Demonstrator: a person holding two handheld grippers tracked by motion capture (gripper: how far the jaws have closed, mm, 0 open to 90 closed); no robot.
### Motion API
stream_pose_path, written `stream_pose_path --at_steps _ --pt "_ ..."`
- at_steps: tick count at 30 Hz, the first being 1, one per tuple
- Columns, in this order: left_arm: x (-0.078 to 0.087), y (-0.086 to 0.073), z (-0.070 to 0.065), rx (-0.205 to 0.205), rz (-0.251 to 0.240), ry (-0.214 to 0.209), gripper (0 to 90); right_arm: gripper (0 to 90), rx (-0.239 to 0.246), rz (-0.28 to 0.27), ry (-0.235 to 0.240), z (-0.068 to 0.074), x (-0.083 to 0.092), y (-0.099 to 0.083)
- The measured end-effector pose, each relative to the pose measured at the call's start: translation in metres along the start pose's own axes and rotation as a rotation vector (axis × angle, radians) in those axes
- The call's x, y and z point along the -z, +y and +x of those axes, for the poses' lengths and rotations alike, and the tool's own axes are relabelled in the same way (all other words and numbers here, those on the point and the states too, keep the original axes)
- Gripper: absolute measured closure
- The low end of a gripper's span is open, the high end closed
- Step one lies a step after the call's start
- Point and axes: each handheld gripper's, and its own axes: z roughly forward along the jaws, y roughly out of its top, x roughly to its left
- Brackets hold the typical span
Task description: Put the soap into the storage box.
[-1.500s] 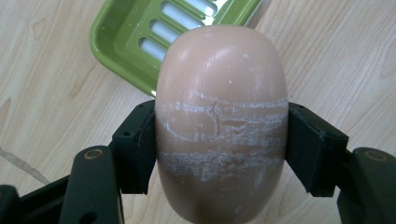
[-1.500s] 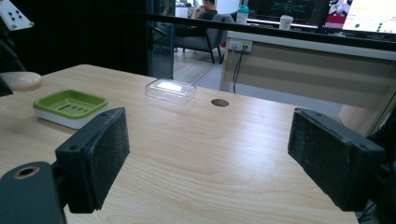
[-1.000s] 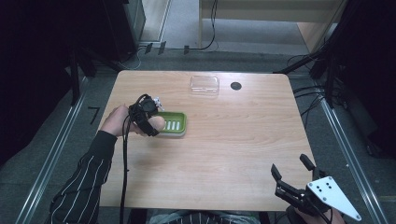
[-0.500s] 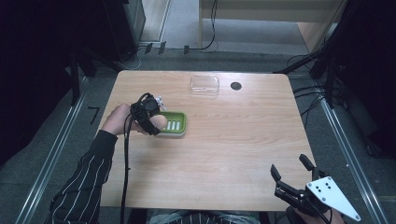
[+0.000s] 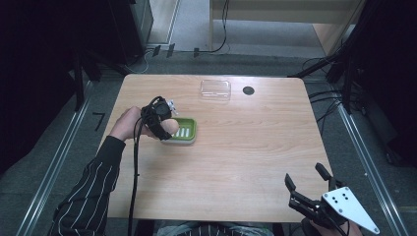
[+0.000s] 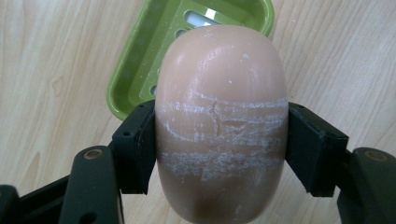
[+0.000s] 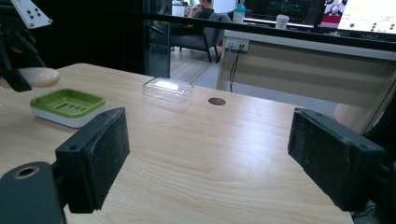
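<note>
The left claw (image 6: 219,140) pinches a pinkish bar of soap (image 6: 220,126), one black jaw pressed against each long side, across a band of whitish scuff marks. In the left gripper view a green soap dish (image 6: 140,70) lies on the counter (image 6: 56,60) at about 11 o'clock from the soap, its slotted floor partly hidden behind the bar. From above, the left claw (image 5: 164,123) and the soap (image 5: 169,128) hang at the dish's (image 5: 186,132) 9 o'clock edge, held by a hand (image 5: 127,124) with a striped sleeve (image 5: 91,191).

The right claw (image 5: 309,183) is spread wide with nothing between its jaws, at the counter's (image 5: 246,147) 5 o'clock corner. From the dish, a clear plastic lid (image 5: 215,89) sits towards 1 o'clock, near the far edge, and a small dark round hole (image 5: 248,90) lies just beside it at 3 o'clock.
</note>
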Motion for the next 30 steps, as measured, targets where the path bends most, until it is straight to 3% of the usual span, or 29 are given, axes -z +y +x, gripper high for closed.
stream_pose_path --at_steps 9,16,23,30 --pt "-0.001 0.008 0.006 -0.032 -0.020 -0.001 33.5 13.2 0.000 -0.002 0.001 -0.001 0.000 0.000" --pt "-0.015 0.020 0.009 -0.071 0.009 -0.011 33.5 13.2 0.000 -0.004 0.001 -0.001 0.001 0.000" --pt "-0.021 0.028 0.012 -0.142 0.016 -0.013 33.5 13.3 -0.003 -0.004 0.001 -0.001 0.000 0.000" --pt "-0.028 0.034 0.016 -0.153 0.027 -0.014 33.5 13.2 -0.001 -0.003 0.002 -0.001 0.001 0.000"
